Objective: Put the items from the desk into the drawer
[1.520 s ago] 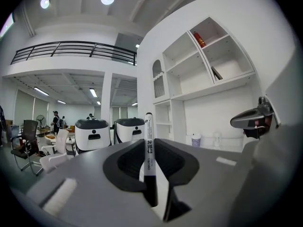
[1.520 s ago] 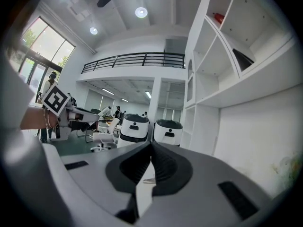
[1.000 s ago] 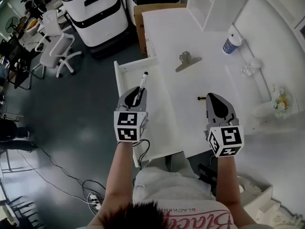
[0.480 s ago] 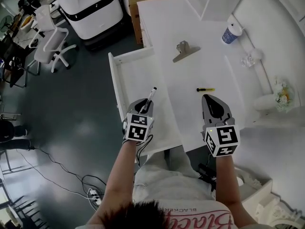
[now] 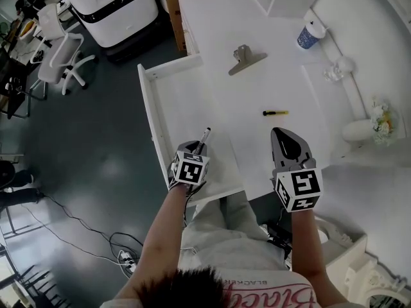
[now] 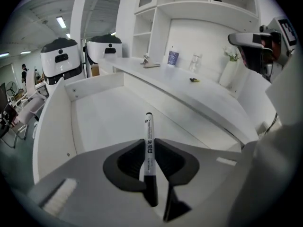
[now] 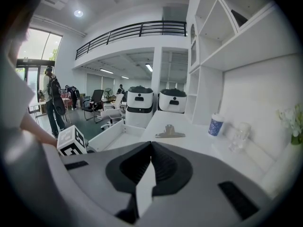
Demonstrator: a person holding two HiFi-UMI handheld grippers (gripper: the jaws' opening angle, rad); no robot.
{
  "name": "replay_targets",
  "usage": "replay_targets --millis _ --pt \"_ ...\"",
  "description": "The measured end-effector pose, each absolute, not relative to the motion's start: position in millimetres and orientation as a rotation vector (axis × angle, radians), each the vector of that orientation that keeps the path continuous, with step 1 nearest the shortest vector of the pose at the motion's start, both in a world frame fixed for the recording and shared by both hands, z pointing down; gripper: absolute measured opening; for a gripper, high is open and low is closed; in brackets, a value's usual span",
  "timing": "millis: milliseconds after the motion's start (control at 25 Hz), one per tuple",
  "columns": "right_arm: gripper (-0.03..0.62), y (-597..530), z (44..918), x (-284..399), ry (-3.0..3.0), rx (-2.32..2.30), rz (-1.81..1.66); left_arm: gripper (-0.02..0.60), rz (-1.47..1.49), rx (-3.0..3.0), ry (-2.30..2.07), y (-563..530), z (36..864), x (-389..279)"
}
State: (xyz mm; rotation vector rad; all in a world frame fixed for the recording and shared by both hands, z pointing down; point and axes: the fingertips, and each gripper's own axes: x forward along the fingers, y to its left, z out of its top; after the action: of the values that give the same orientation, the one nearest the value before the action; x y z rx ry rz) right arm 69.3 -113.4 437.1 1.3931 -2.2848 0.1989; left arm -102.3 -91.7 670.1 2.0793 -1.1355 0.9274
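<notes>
Left gripper [image 5: 194,149] is clenching a marker [image 5: 205,136] over the drawer's [image 5: 144,101] near end; dropped from here, it risks bouncing over the drawer's low wall.

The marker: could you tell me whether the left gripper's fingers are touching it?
Touching: the left gripper view shows both fingers clamped on the marker.
</notes>
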Motion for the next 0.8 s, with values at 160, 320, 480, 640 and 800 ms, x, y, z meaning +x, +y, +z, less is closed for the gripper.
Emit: replay_targets --millis 160,320,480,640,800 --pt "0.008 -113 444 71 -2.272 1.385 0.208 0.075 0.965 2.027 -1.099 -84 688 -99" --pt "0.008 -110 451 72 -2.263 1.390 0.229 0.075 1.016 1.993 -1.059 -77 704 -97" --pt "0.008 -109 457 74 -2.255 1.394 0.251 0.075 1.080 1.940 -0.996 -69 724 -94" --pt "0.008 -107 460 77 -2.249 1.399 0.259 0.075 1.112 1.908 -0.980 -66 732 -92" --pt "0.008 -107 461 81 -2.242 1.413 0.276 0.075 1.145 1.875 -0.958 -63 739 -90"
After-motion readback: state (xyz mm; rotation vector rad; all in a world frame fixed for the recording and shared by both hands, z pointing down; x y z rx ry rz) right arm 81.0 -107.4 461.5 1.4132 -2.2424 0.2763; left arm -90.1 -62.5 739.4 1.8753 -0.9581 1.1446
